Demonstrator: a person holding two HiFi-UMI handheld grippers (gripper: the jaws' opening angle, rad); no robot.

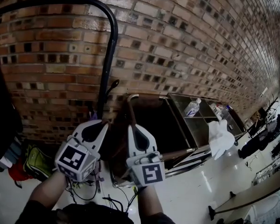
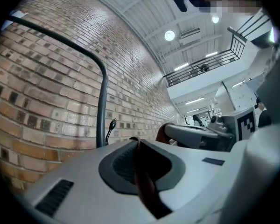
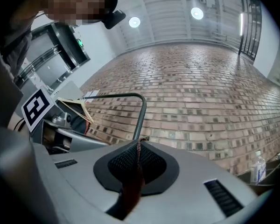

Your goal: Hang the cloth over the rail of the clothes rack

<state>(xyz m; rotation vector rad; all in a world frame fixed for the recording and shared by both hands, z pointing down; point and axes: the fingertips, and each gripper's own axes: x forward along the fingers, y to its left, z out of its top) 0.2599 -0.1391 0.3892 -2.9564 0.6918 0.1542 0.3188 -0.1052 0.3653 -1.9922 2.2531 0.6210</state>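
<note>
Head view, going left to right: dark clothes (image 1: 1, 111) hang at the far left edge with a green bag (image 1: 36, 164) on the floor under them. Next comes the clothes rack (image 1: 111, 55), a black tube whose rail runs across the top and bends down into an upright in front of the brick wall (image 1: 186, 36).

Just below that bend is the left gripper (image 1: 104, 123), jaws squeezed together on a fold of the cloth (image 1: 116, 148). Its own view shows the reddish-brown fabric pinched right in the slot. The cloth sags between the two tools, below the rail and not touching it.

The right gripper (image 1: 132, 125) sits just beside the left one, also clamped down on the cloth's edge. In the right gripper view a thin strip of cloth pokes up between the pads.

Further right there's a metal shelf unit (image 1: 201, 125) with a clear bottle (image 1: 192, 107) on it, and a white bundle (image 1: 220, 137) of something hangs off its front corner.
</note>
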